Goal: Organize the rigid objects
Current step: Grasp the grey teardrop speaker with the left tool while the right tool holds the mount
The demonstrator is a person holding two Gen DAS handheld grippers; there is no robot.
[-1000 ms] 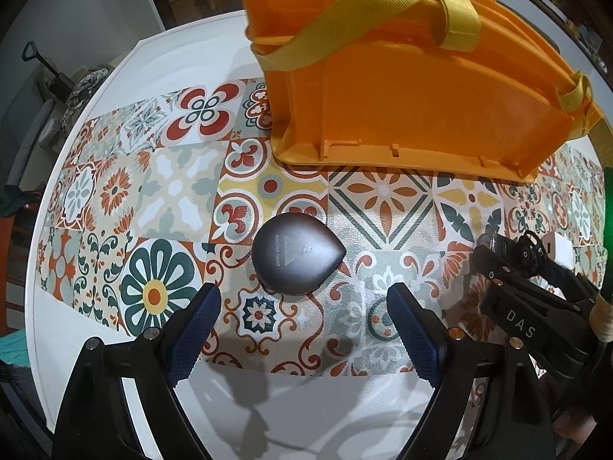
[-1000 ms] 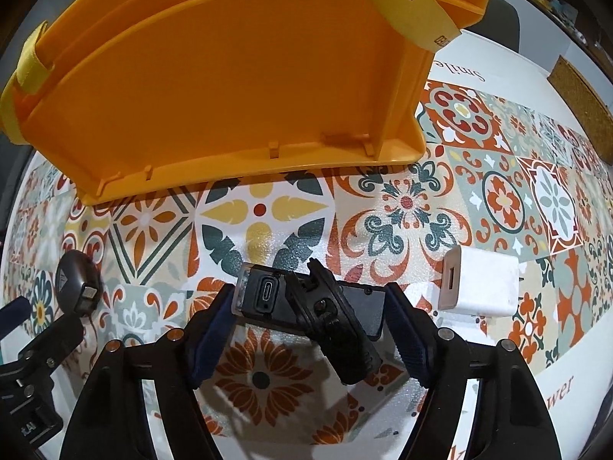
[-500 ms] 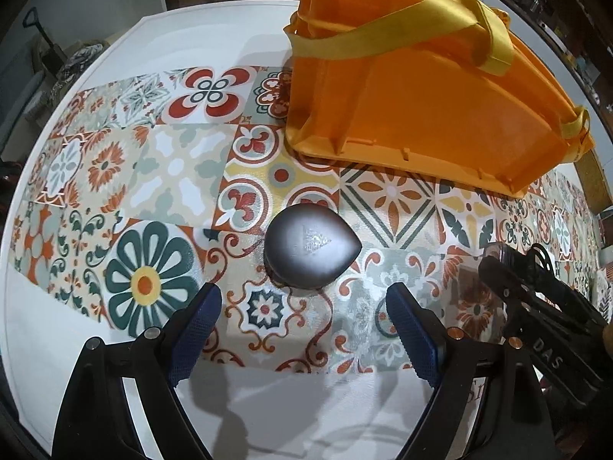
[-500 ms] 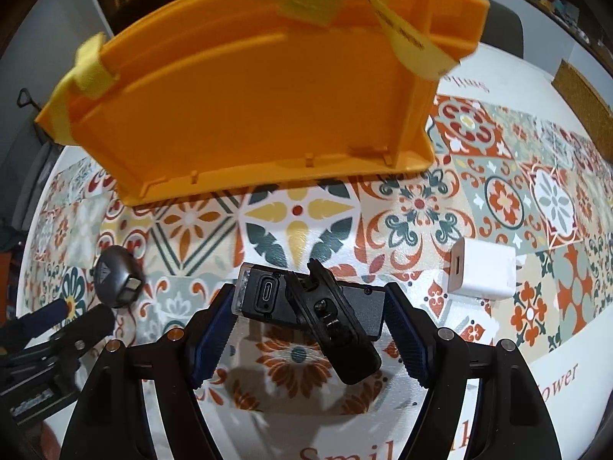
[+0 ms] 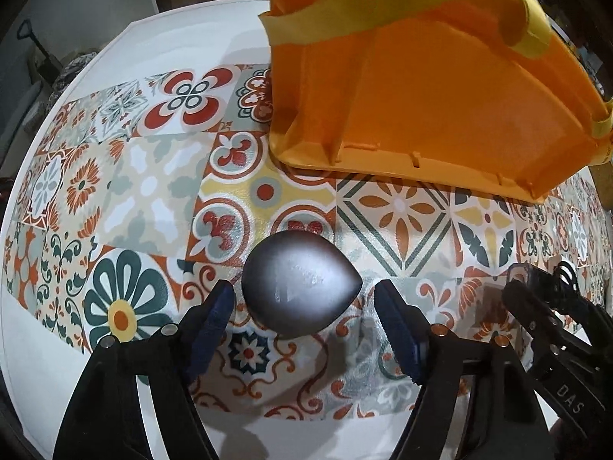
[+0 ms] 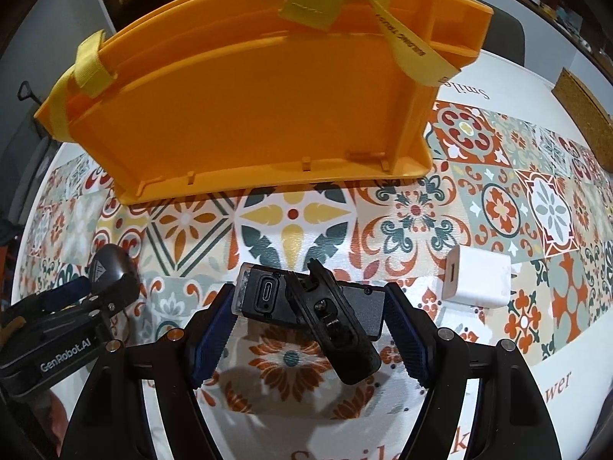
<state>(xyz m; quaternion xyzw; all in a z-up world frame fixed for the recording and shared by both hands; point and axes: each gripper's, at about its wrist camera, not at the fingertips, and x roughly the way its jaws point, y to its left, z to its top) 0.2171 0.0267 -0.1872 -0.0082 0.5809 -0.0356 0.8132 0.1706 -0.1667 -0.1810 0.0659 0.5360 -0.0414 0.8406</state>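
Note:
A dark grey teardrop-shaped object (image 5: 300, 283) lies on the patterned tablecloth, partly between the fingers of my open left gripper (image 5: 304, 314); neither pad touches it. It also shows at the left in the right wrist view (image 6: 109, 266). My right gripper (image 6: 308, 318) is shut on a black device with a USB-C port (image 6: 291, 303) and holds it above the table. An orange bin with yellow straps (image 5: 433, 88) stands behind both; it also shows in the right wrist view (image 6: 260, 107).
A white charger block (image 6: 479, 278) lies on the cloth right of my right gripper. The right gripper shows at the right edge of the left wrist view (image 5: 555, 318). The white table edge (image 5: 126, 46) curves round at the far left.
My left gripper has moved forward, so the teardrop object now sits between its fingertips. The right gripper has drawn back and up from the bin with the black device.

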